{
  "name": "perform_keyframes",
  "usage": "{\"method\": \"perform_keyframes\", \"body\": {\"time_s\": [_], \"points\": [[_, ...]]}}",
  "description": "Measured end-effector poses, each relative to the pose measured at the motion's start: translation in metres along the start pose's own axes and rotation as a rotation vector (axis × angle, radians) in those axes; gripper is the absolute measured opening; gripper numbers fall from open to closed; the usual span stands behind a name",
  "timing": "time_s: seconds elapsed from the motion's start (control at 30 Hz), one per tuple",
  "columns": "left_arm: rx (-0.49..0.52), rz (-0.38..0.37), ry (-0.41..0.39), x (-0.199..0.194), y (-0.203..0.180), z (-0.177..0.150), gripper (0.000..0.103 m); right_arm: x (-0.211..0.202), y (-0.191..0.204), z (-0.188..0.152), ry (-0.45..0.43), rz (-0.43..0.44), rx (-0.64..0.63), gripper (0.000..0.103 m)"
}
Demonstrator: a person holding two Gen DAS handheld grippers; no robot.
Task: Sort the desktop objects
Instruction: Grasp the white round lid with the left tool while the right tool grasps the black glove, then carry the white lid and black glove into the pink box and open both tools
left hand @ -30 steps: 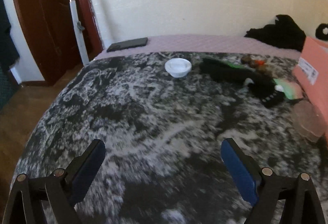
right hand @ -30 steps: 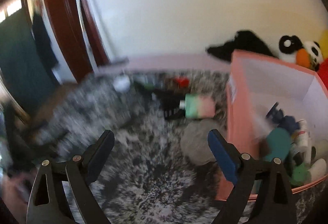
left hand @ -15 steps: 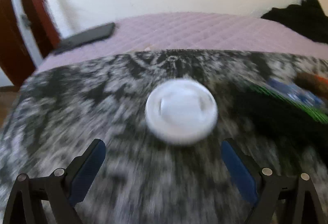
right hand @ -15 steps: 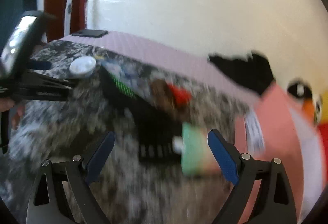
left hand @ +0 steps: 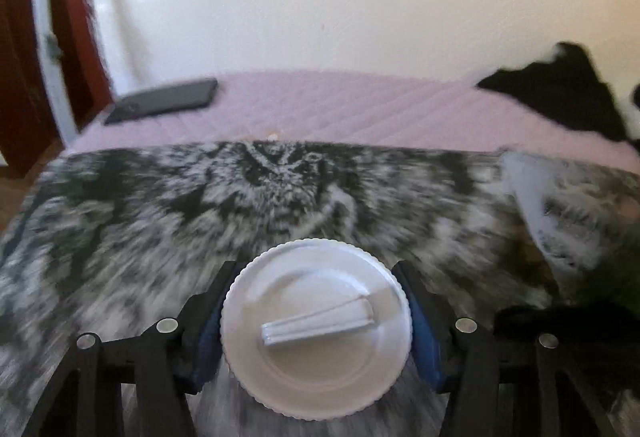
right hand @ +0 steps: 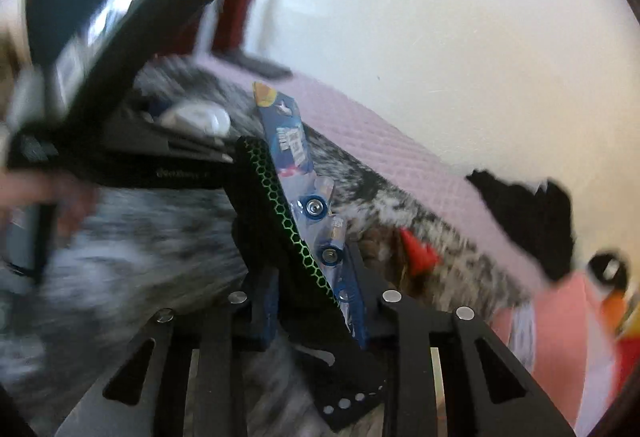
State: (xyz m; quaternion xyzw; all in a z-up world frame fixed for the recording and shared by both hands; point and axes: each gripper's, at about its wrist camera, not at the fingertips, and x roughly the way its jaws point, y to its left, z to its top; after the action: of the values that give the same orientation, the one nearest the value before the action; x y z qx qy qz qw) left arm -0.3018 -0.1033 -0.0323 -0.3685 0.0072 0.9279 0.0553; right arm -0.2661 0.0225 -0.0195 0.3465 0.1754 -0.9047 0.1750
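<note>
White lid (left hand: 316, 329) between closing left gripper (left hand: 316, 333); right gripper (right hand: 316, 313) closing on blurred black-green item (right hand: 280, 221).

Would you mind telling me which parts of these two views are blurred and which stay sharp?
Left wrist view: the patterned cloth streaks outward with motion blur, while the white lid stays fairly crisp. Right wrist view: the left side smears heavily, the blue packet reads sharp, and fisheye corners go dark.
</note>
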Motion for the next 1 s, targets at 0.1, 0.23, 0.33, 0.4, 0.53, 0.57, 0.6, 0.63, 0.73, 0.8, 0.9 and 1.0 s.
{"method": "perform_keyframes", "body": {"time_s": [0.1,0.23,0.33,0.4,0.53,0.57,0.6,0.63,0.73,0.8,0.9,1.0], "points": [[-0.004,0.017,-0.057,-0.062,-0.010,-0.010,0.065,-0.067,-0.001,-0.017,-0.086,0.089,0.088,0.030],[-0.011,0.031,-0.146,-0.157,-0.029,-0.026,0.065,-0.154,-0.004,-0.038,-0.204,0.179,0.186,0.030],[-0.019,0.023,-0.220,-0.223,-0.045,-0.039,0.065,-0.213,-0.010,-0.054,-0.312,0.205,0.256,0.030],[-0.011,0.024,-0.257,-0.252,-0.059,-0.045,0.065,-0.238,-0.015,-0.063,-0.360,0.213,0.277,0.030],[0.010,0.016,-0.330,-0.298,-0.087,-0.056,0.065,-0.284,-0.028,-0.074,-0.443,0.198,0.298,0.030],[0.011,0.008,-0.343,-0.304,-0.093,-0.056,0.065,-0.292,-0.033,-0.075,-0.462,0.198,0.302,0.030],[0.019,-0.001,-0.355,-0.310,-0.101,-0.055,0.065,-0.302,-0.038,-0.078,-0.483,0.196,0.306,0.030],[0.031,-0.012,-0.369,-0.315,-0.110,-0.053,0.065,-0.312,-0.044,-0.080,-0.503,0.189,0.309,0.030],[0.067,-0.046,-0.407,-0.329,-0.139,-0.046,0.065,-0.341,-0.060,-0.089,-0.554,0.157,0.334,0.030],[0.092,-0.073,-0.429,-0.334,-0.159,-0.038,0.065,-0.358,-0.073,-0.097,-0.584,0.131,0.356,0.030],[0.135,-0.131,-0.465,-0.341,-0.195,-0.025,0.065,-0.391,-0.103,-0.113,-0.637,0.080,0.410,0.030],[0.168,-0.184,-0.485,-0.339,-0.224,-0.011,0.065,-0.420,-0.128,-0.129,-0.683,0.013,0.460,0.030]]}}
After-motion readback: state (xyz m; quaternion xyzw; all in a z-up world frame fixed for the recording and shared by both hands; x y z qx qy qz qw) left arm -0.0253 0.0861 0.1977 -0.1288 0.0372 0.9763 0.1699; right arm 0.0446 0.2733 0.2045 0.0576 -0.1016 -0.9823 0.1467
